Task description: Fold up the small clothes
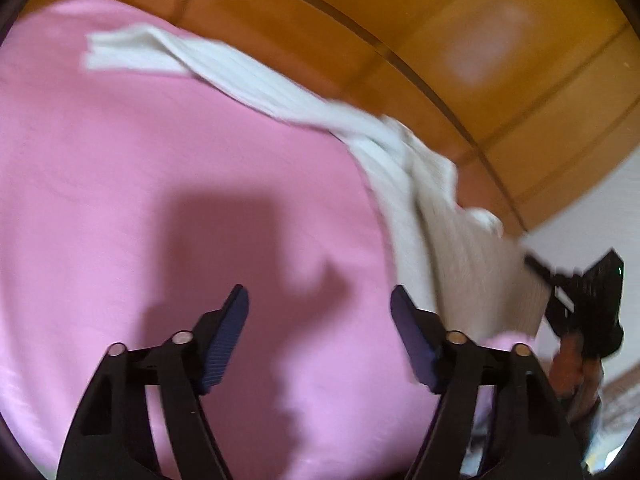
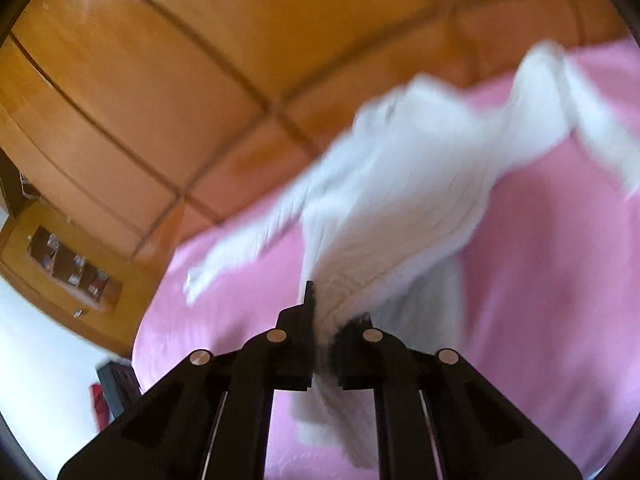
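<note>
A white ribbed garment (image 1: 256, 80) stretches across the pink bed sheet (image 1: 140, 160), from the far left to the near right. My left gripper (image 1: 320, 300) is open above bare sheet, nothing between its blue pads (image 1: 226, 336). At the right of that view my right gripper (image 1: 538, 266) holds the garment's near end, lifted off the sheet. In the right wrist view my right gripper (image 2: 328, 312) is shut on the white garment (image 2: 400, 200), which trails away blurred over the pink sheet (image 2: 540, 280); a strip of fabric hangs below the jaws.
A wooden headboard with panels (image 1: 400, 12) runs along the far side of the bed. A wooden bedside cabinet (image 2: 60, 256) with small items stands at the left of the right wrist view, over a pale floor (image 2: 40, 360). A hand (image 1: 572, 364) grips the right tool.
</note>
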A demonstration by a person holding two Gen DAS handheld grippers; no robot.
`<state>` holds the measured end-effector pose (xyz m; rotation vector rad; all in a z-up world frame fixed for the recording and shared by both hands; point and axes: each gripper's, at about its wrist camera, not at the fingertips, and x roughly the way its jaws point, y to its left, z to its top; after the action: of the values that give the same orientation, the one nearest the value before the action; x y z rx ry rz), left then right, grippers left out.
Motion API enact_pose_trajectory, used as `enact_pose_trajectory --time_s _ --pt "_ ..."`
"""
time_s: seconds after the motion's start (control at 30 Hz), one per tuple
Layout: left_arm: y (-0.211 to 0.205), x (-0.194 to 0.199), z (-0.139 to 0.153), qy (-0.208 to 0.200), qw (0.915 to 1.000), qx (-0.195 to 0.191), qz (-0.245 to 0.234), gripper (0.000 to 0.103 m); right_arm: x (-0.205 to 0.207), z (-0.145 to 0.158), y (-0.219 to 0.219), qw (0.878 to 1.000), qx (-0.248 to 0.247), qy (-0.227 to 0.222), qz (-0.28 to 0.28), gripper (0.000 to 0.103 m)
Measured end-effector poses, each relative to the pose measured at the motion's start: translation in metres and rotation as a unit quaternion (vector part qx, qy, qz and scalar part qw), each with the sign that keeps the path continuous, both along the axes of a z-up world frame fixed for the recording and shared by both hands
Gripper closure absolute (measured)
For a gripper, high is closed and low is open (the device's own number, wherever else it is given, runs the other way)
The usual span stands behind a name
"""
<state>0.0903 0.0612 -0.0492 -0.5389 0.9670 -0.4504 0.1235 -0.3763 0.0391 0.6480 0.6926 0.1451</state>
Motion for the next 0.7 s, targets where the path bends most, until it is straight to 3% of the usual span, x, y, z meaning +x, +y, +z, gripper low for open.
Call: enact_pose_trajectory --time_s 0.07,0.2,0.33,0.37,0.4,0.5,0.7 --pt "-0.024 0.002 -0.004 0.011 0.9992 -0.023 -0.031 0.035 -0.009 0.011 -0.021 1.0 -0.007 -0.011 -0.023 0.097" --pt "-0.073 0.013 -0.008 0.021 0.9961 -0.033 -0.078 0.035 -0.022 0.019 -0.059 0.998 -0.008 -0.016 -0.066 0.097" --pt "-0.113 0.035 -0.023 0.055 0.9934 -0.043 -0.091 0.036 -0.025 0.015 -0.077 0.997 0.0 -0.01 -0.075 0.097" --pt "-0.124 0.039 -0.027 0.06 0.9927 -0.045 -0.095 0.058 -0.025 0.013 -0.078 0.997 -0.001 -0.009 -0.073 0.097" --pt "-0.132 0.044 -0.029 0.068 0.9919 -0.035 -0.102 0.09 -0.023 0.015 -0.078 0.997 -0.002 -0.008 -0.071 0.097" --pt "-0.135 0.05 -0.021 0.06 0.9931 -0.03 -0.097 0.094 -0.025 0.026 -0.082 0.998 -0.008 -0.014 -0.062 0.097" --pt "-0.077 0.04 0.053 -0.026 0.9963 -0.018 -0.08 0.096 -0.046 0.069 -0.085 0.997 -0.002 -0.069 -0.041 0.097"
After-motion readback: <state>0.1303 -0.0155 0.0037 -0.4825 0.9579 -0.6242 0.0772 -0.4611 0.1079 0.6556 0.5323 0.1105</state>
